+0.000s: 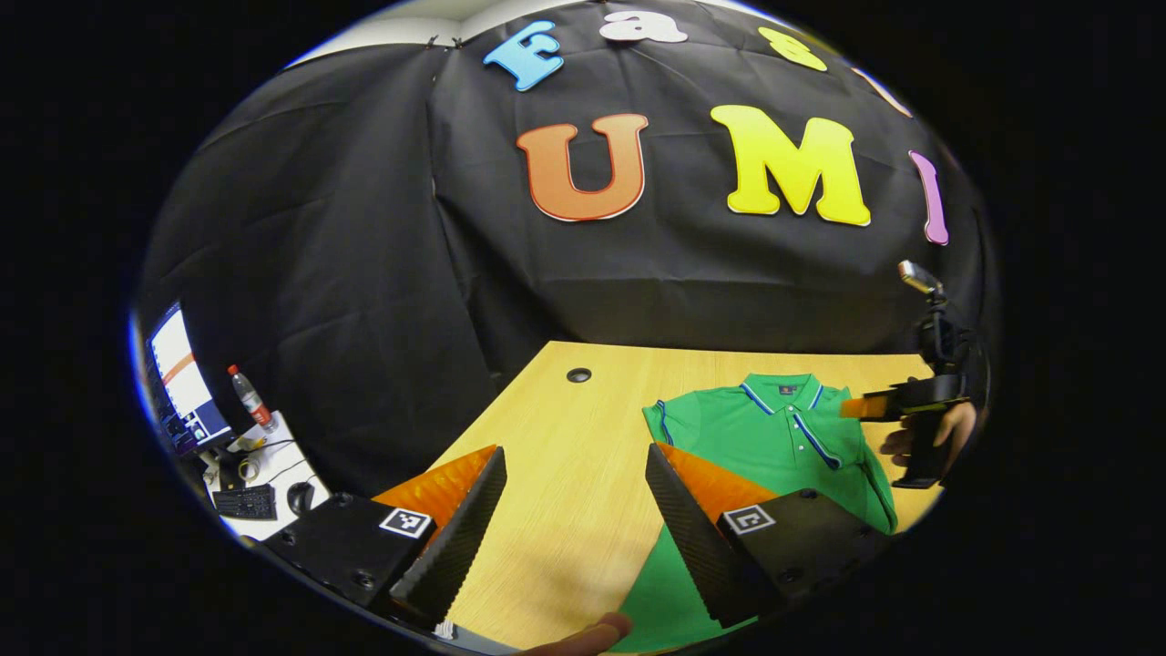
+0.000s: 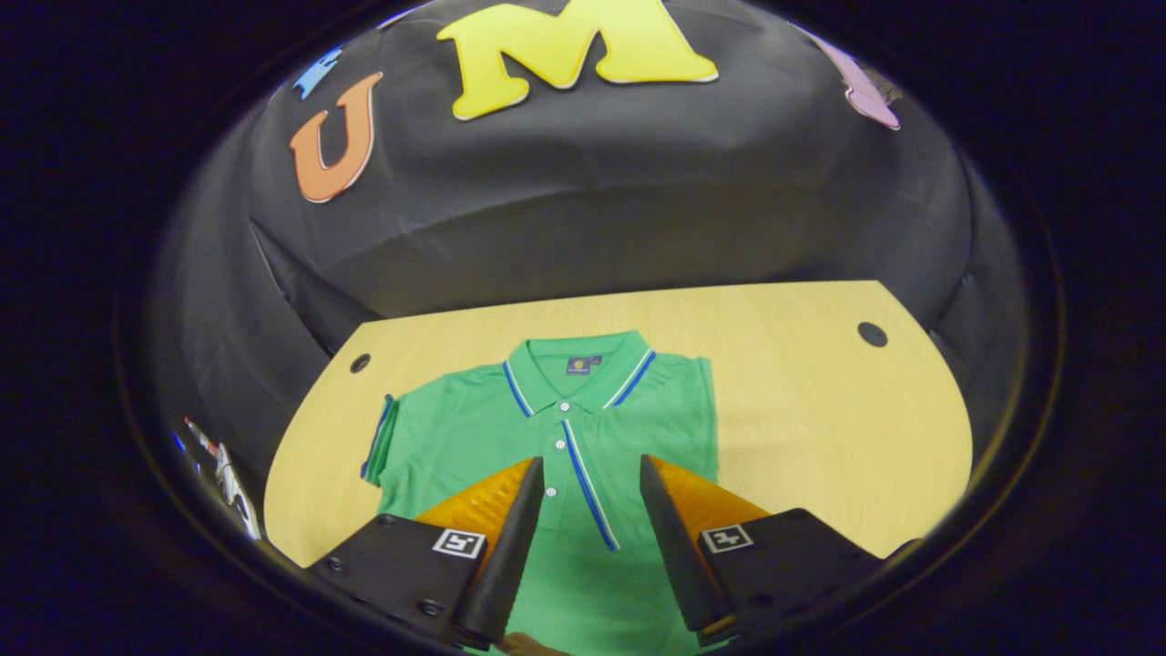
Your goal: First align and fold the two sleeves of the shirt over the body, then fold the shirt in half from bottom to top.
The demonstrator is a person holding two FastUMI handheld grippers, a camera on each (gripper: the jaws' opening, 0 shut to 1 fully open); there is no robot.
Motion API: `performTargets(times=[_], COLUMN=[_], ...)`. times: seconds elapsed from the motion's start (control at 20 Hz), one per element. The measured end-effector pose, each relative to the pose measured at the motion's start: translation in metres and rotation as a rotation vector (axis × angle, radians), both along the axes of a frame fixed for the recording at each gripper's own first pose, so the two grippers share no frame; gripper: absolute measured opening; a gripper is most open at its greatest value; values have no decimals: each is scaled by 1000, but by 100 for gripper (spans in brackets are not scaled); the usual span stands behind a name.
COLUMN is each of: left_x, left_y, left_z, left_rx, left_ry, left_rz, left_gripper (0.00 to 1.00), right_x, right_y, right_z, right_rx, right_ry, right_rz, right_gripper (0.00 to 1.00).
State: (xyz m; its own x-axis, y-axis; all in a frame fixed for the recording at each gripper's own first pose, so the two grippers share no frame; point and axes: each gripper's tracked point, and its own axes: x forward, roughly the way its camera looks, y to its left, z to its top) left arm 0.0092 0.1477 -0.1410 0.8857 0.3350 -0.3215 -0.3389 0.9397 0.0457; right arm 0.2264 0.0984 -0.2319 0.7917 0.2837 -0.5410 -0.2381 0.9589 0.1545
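Note:
A green polo shirt (image 2: 474, 428) with blue-and-white trim lies flat on the wooden table (image 2: 820, 410), collar at the far side, front buttoned. One short sleeve (image 2: 383, 442) sticks out on the left of the right gripper view; the shirt's other side edge runs straight. My right gripper (image 2: 591, 460) hovers open above the placket, nothing between its fingers. My left gripper (image 1: 574, 449) is open over bare table (image 1: 547, 510), just left of the shirt (image 1: 774, 437). In the left gripper view a hand holds the right gripper (image 1: 852, 407) above the shirt's far shoulder.
Round cable holes (image 2: 872, 333) (image 2: 360, 363) (image 1: 578, 374) sit near the table's far corners. Off the table's left stands a white side desk (image 1: 273, 465) with a monitor (image 1: 182, 383), a bottle (image 1: 249, 396), a keyboard and a mouse. A fingertip (image 1: 592, 631) shows at the bottom edge.

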Motion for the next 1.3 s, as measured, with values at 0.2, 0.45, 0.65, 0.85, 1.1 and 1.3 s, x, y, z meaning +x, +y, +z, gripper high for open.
performTargets(times=[0.2,0.45,0.65,0.85,1.1,1.3], left_x=[61,126,175,210,231,238], left_y=[-9,-11,-6,-15,-27,-27], left_z=[-33,-95,-131,-153,-174,-172], left_rx=[-52,-94,-66,-122,-158,-148], left_ry=[44,158,225,262,339,359], left_rz=[-76,-122,-134,-139,-132,-116], left_gripper=[100,100,100,100,98,80], right_x=[-31,-76,-119,-161,-194,-196], right_y=[-39,-87,-115,-127,-136,-137], right_z=[44,82,91,74,43,34], right_rx=[-110,-120,-155,-205,-282,-330], right_ry=[-120,-150,-145,-85,-16,-9], right_rz=[24,-69,-128,-157,-173,-177], right_gripper=[94,99,99,99,99,95])
